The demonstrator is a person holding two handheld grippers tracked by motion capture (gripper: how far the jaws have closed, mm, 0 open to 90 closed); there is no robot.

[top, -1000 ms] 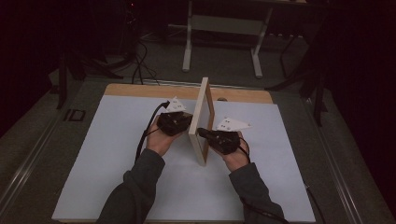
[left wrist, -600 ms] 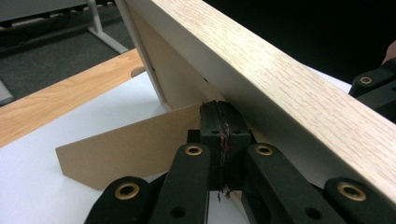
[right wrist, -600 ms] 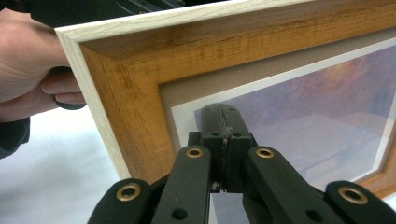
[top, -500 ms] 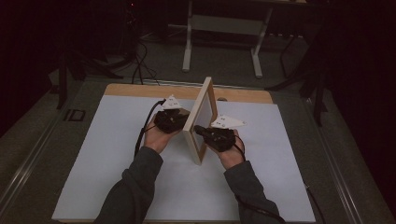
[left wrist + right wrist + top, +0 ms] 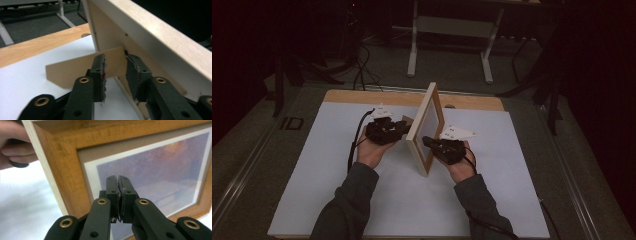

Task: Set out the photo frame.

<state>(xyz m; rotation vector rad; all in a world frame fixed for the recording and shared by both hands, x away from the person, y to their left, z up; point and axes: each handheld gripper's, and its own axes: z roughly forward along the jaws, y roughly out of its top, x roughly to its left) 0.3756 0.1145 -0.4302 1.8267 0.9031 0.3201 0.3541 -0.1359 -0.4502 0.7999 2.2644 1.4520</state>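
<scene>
Picture frame (image 5: 426,131), wooden with a light outer edge, stands on edge near the middle of the white sheet (image 5: 312,175) that covers the desk (image 5: 362,96), tilted so that its top leans toward the left gripper's side. Its front, a bluish print under a pale mat (image 5: 155,170), faces the right gripper; its back faces the left one.

On the back, the thin brown easel stand (image 5: 75,70) is swung out from the backing board (image 5: 110,35) and juts toward the left side of the left gripper view.

Left gripper (image 5: 115,75) sits at the back of the frame with its fingers (image 5: 98,75) parted, and its jaws have just been opening. The easel stand lies behind the gap, close to the tips; whether the tips touch it I cannot tell. Nothing is pinched.

Right gripper (image 5: 118,195) has its fingers (image 5: 127,195) clenched together, pad against pad, with nothing between them. Their tips point at the glass front of the frame, low on the print, right up against it or just short of it; the pictures do not settle which.

In the high view, the left gripper (image 5: 404,129) and the right gripper (image 5: 426,141) flank the frame, one on each face.
</scene>
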